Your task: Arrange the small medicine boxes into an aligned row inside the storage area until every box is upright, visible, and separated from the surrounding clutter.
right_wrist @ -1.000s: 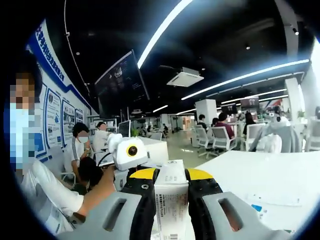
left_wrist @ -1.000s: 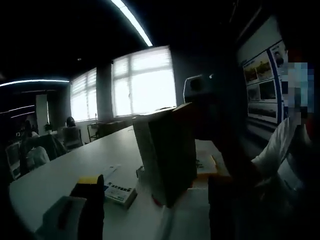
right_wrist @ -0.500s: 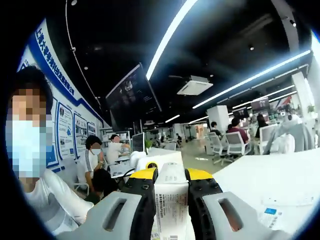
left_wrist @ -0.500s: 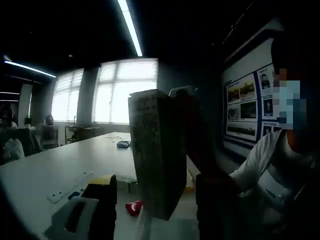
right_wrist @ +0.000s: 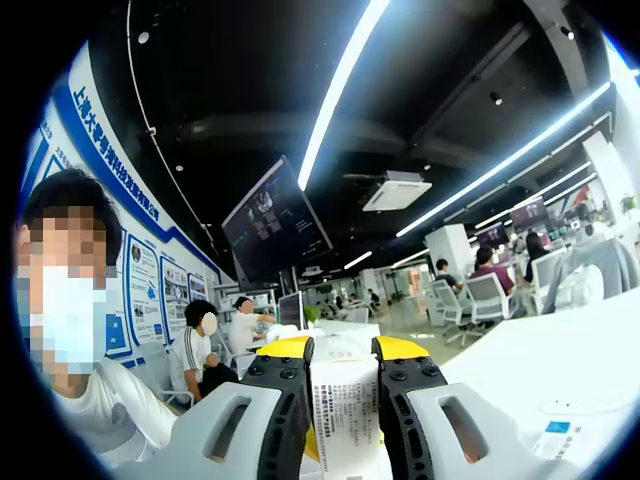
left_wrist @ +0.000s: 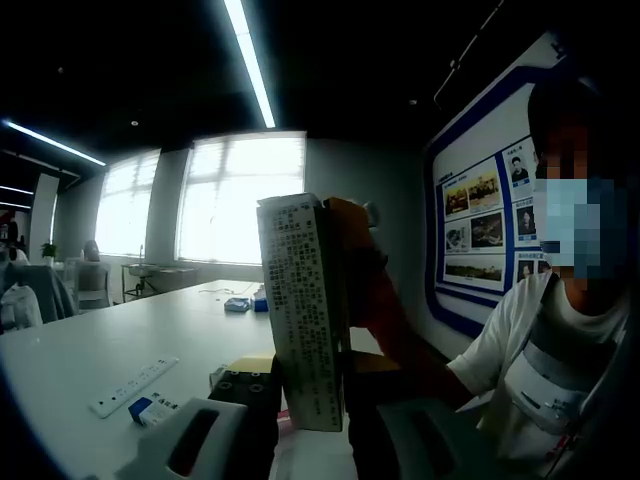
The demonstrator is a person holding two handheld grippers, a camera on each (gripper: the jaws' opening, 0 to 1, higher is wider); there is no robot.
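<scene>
Right now your left gripper (left_wrist: 300, 420) is clamped on a tall box (left_wrist: 300, 310), raised high above the counter (left_wrist: 90, 350); your right gripper (right_wrist: 345, 420) pinches a white box (right_wrist: 345, 410), likewise aloft. Either box could slip or tip if you swing fast. Compared with a second ago, both views have tilted upward and the boxes sit more upright.

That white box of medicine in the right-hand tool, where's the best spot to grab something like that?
By its two broad faces, low on the body, coming from below as the right gripper does now. The white medicine box is tall and slim, so the flat sides give the pads full contact.
</scene>
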